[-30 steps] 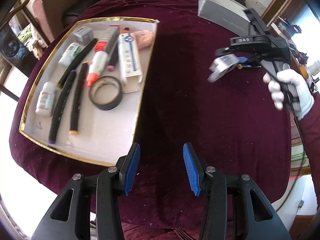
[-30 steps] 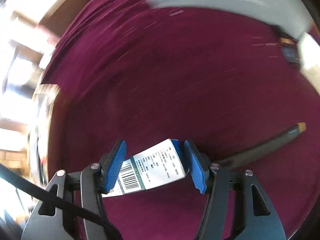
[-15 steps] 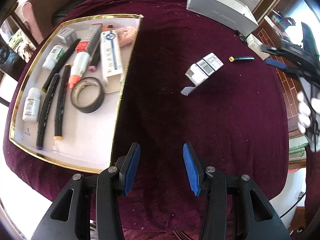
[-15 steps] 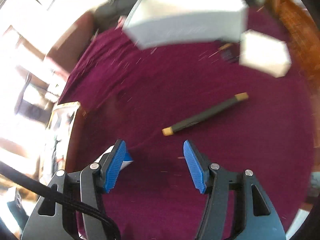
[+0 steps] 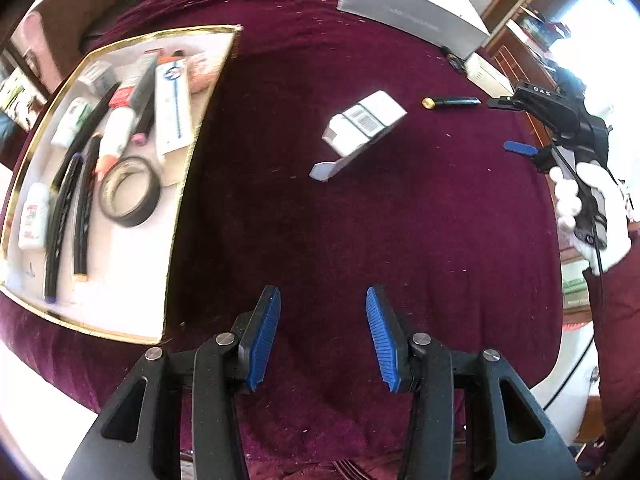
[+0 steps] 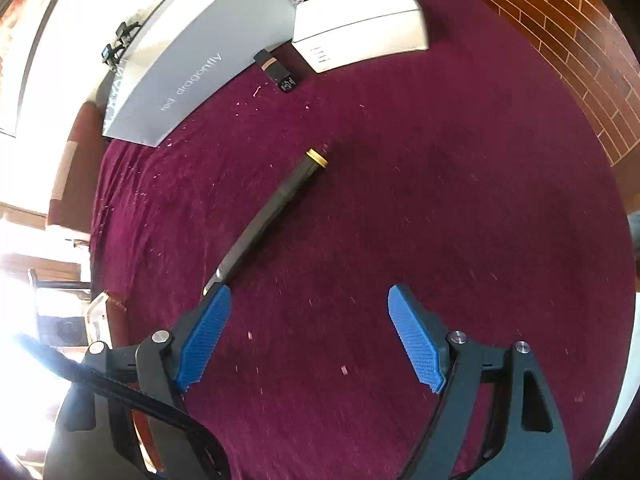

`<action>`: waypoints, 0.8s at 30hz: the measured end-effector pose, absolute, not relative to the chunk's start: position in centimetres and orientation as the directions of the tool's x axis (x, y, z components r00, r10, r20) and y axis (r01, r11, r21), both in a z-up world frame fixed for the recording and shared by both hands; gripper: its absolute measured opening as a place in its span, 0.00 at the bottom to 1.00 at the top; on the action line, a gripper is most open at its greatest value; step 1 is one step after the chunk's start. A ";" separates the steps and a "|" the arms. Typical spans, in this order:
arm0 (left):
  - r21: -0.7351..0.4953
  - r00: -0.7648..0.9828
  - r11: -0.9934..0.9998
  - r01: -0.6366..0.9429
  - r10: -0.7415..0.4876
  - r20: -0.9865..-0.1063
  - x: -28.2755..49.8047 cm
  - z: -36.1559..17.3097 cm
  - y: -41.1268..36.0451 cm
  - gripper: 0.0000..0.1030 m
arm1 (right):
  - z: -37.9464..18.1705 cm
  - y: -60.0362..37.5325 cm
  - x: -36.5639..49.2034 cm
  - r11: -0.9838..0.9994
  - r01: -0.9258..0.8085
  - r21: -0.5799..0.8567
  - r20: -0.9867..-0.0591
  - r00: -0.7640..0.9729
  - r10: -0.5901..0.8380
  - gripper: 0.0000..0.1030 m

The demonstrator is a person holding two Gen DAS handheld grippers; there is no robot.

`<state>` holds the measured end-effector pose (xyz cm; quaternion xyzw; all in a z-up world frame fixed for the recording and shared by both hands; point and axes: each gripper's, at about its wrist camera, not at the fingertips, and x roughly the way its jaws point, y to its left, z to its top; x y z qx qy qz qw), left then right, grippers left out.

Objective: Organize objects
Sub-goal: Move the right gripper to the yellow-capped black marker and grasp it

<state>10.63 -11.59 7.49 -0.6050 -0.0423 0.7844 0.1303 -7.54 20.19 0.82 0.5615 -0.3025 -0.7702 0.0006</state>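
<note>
A small white carton with a barcode (image 5: pixel 362 126) lies on the maroon cloth (image 5: pixel 360 240) with one end flap open. Beyond it to the right lies a slim black pen with gold ends (image 5: pixel 452 101) (image 6: pixel 266 220). My left gripper (image 5: pixel 323 336) hangs over bare cloth near the front edge, open and empty. My right gripper (image 6: pixel 308 338) is opening over the cloth with nothing between its jaws; the pen's near end lies just past its left fingertip. In the left wrist view the right gripper (image 5: pixel 516 126) shows at the far right, held by a white-gloved hand (image 5: pixel 580 208).
A white gold-rimmed tray (image 5: pixel 172 240) at the left holds a tape roll (image 5: pixel 130 192), tubes, small bottles, long black sticks and a narrow box. A large grey box (image 6: pixel 188 56), a white box (image 6: pixel 360 20) and a small black item (image 6: pixel 278 72) sit at the back.
The right gripper let go of the white carton, which now lies on the cloth, and swung right towards the pen with its jaws wider. The left gripper drifted slightly right, still open.
</note>
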 end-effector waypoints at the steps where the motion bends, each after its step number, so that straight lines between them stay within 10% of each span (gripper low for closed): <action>1: -0.222 -0.236 -0.965 -0.142 0.251 -0.939 10.7 7.5 -11.9 0.38 | 0.9 19.9 -8.1 -0.823 -0.338 0.456 -0.869 -0.368 -0.331 0.79; 11: -0.224 -0.256 -0.972 -0.066 0.234 -0.938 11.5 7.4 -14.1 0.38 | -0.6 14.3 -14.7 -0.928 -0.303 0.218 -0.952 -0.273 -0.135 0.71; 16: -0.225 -0.252 -0.972 -0.073 0.236 -0.938 11.1 7.1 -13.8 0.38 | -0.4 11.4 -14.9 -0.976 -0.201 0.079 -0.960 -0.280 -0.020 0.24; 24: -0.186 -0.284 -0.971 -0.151 0.223 -0.932 9.0 7.5 -11.5 0.38 | -0.2 13.4 -10.8 -0.990 -0.121 0.070 -0.970 -0.242 -0.039 0.12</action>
